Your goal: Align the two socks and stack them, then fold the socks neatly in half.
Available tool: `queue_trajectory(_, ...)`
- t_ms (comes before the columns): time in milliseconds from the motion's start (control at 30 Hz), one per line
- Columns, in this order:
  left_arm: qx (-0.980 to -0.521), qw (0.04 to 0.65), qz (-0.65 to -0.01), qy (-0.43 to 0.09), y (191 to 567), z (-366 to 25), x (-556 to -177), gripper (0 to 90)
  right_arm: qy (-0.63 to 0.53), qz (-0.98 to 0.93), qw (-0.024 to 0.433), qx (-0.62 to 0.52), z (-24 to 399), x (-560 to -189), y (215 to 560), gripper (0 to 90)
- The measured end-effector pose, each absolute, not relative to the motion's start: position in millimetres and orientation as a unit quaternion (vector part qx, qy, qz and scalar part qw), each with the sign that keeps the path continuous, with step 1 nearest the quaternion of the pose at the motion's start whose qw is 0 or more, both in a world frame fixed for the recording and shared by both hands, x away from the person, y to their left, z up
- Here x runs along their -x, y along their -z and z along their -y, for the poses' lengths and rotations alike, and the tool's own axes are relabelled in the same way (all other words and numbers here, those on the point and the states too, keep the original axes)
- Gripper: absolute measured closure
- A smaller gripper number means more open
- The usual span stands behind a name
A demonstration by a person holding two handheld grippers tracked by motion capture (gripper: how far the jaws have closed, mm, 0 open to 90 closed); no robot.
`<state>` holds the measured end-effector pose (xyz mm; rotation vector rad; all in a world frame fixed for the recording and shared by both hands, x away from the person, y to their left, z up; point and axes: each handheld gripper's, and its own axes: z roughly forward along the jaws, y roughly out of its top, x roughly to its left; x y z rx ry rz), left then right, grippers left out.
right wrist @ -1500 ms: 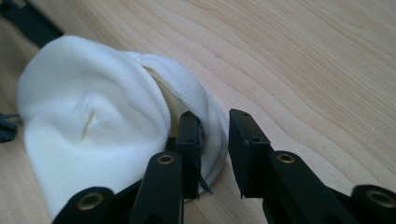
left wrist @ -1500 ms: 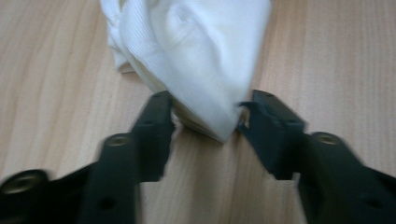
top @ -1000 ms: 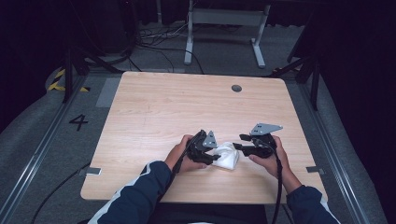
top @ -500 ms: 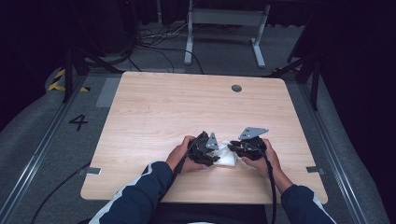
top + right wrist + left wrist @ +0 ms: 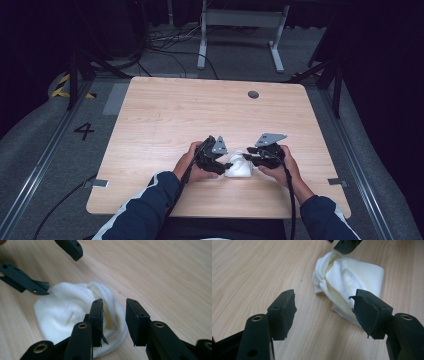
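Observation:
A white cloth (image 5: pixel 241 167), bunched into a small bundle, lies on the wooden table (image 5: pixel 175 115) near its front edge. My left gripper (image 5: pixel 229 165) is at its left side. In the left gripper view my left gripper (image 5: pixel 323 312) is open wide, its jaws have just been opening, and the cloth (image 5: pixel 347 277) lies just beyond its right jaw. My right gripper (image 5: pixel 248 161) comes in from the right. In the right gripper view my right gripper (image 5: pixel 114 317) hovers over the cloth's (image 5: pixel 67 310) folded rim with a gap between its pads, after opening a little.
A round grommet (image 5: pixel 253 94) sits in the table's far right part. Beyond the table stand a metal frame (image 5: pixel 240 20) and floor cables (image 5: pixel 170 37). A "4" (image 5: pixel 84 131) is marked on the grey floor at left. Rails run along both sides.
My right gripper has shifted slightly left, closer to the cloth. The cloth looks more bunched up between the two grippers. The left hand has hardly moved.

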<state>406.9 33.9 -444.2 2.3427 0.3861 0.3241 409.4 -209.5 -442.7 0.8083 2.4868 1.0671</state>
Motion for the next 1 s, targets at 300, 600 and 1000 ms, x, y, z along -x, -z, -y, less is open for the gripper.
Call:
queue_trajectory(300, -0.914, 0.349, -0.153, -0.139, 431, -69, -395, 31.4, -0.377, -0.87, 0.172, -0.267, 221, -396, 425, 57.2)
queue_trajectory(600, -0.915, 0.342, -0.16, -0.145, 426, -110, -382, 31.7, -0.37, -0.88, 0.168, -0.246, 227, -387, 423, 48.6)
queue_trajectory(1000, -0.914, 0.308, -0.194, -0.182, 432, -163, -363, 28.9, -0.355, -0.887, 0.188, -0.227, 241, -370, 427, 33.1)
